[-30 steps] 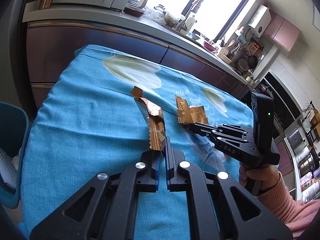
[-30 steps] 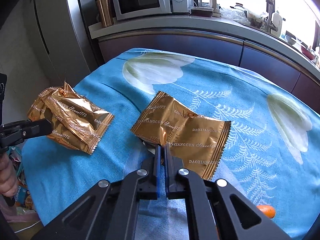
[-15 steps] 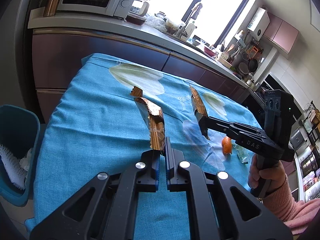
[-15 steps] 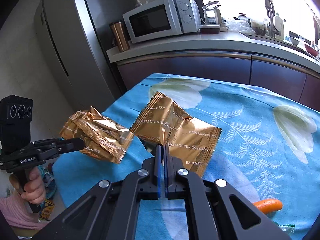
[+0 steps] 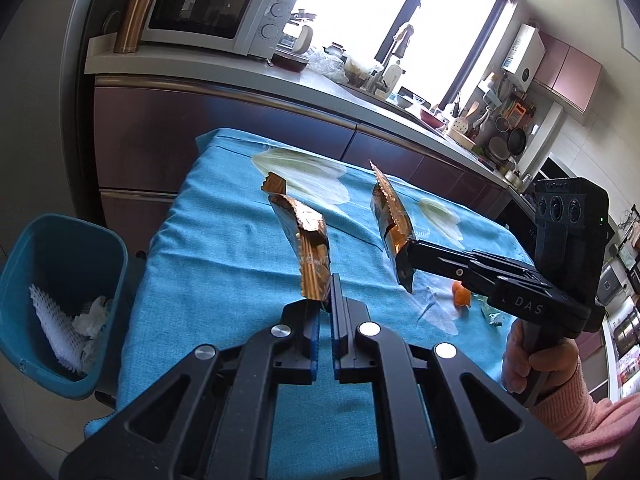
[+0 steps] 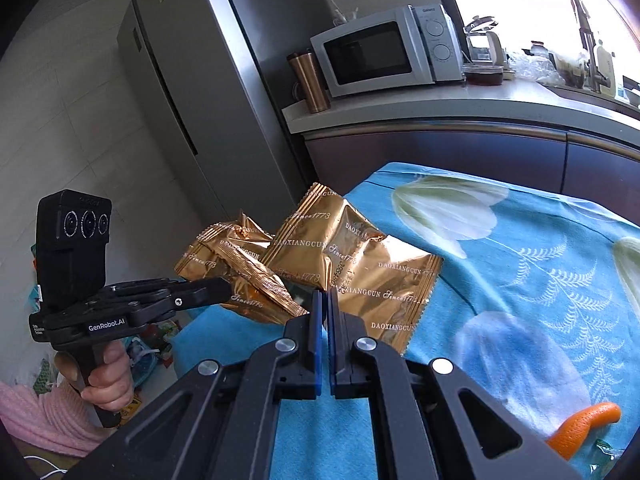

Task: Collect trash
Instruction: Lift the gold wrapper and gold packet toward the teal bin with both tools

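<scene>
Two gold wrappers hang in the air above the blue-clothed tabletop. The crumpled wrapper is pinched in the closed left gripper; the flatter wrapper is clamped by the closed right gripper. A teal bin stands beside the tabletop's left edge, an orange peel lies on the cloth.

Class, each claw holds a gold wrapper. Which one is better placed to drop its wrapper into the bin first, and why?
Left, probably. The left claw grips its crumpled gold wrapper nearer the blue bin, which stands off the table's left edge. The right claw with its flat gold wrapper is farther away.
</scene>
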`<control>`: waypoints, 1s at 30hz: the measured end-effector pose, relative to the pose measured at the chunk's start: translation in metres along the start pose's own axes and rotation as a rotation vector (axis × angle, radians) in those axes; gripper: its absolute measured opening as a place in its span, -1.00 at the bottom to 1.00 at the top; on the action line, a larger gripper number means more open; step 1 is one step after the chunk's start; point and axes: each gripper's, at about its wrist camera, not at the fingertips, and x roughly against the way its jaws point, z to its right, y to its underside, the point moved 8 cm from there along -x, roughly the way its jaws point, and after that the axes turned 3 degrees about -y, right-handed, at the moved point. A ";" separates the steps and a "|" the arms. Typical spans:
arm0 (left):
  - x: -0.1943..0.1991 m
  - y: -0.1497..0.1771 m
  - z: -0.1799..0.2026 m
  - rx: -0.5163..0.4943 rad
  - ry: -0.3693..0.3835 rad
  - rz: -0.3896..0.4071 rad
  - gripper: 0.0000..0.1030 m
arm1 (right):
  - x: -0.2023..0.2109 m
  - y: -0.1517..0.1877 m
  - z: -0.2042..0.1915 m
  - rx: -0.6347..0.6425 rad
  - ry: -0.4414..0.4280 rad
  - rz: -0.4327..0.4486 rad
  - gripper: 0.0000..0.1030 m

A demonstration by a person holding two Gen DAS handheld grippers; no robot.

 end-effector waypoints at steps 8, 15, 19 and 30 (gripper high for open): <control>0.030 0.003 -0.026 0.024 -0.041 0.032 -0.90 | -0.018 -0.007 -0.029 0.033 -0.071 -0.007 -0.97; 0.059 0.003 -0.056 0.052 -0.092 0.066 -0.90 | -0.039 -0.013 -0.059 0.078 -0.132 -0.027 -0.97; 0.070 0.002 -0.075 0.076 -0.129 0.082 -0.90 | -0.053 -0.018 -0.075 0.094 -0.172 -0.039 -0.97; 0.098 -0.003 -0.126 0.132 -0.227 0.121 -0.90 | -0.095 -0.030 -0.104 0.114 -0.270 -0.088 -0.97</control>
